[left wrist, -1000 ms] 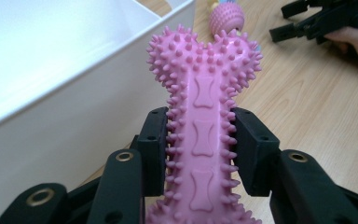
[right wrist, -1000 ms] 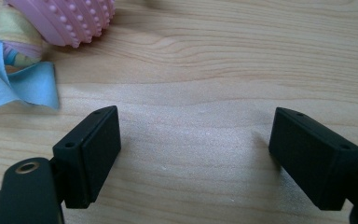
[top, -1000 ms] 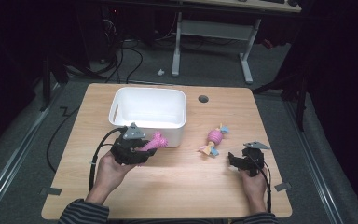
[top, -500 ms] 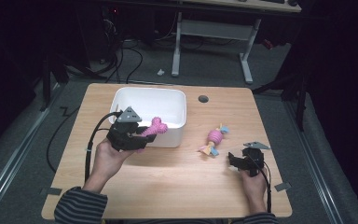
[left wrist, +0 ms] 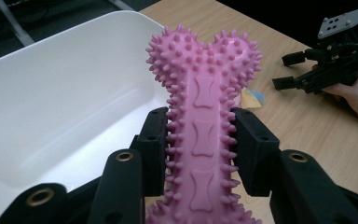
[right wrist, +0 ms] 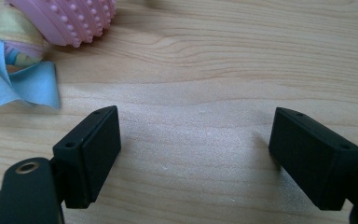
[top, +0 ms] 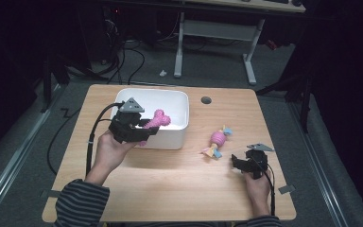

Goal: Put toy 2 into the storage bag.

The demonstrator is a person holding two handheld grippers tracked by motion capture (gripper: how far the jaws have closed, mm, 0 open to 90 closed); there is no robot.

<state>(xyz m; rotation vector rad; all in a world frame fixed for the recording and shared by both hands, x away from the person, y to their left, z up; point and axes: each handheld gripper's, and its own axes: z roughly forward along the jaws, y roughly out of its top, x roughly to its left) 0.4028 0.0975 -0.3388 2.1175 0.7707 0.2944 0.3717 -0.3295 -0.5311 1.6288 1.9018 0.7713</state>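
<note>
Spiky pink rubber bone pinched by left gripper, over smooth white tub

A dim room: grey floor, loose black cables, and a white-legged desk behind the wooden table.

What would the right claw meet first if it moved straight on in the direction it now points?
Probably the candy-shaped toy. The open right claw points left and slightly away over bare table, and the toy lies just off that line, so it may narrowly miss.
</note>
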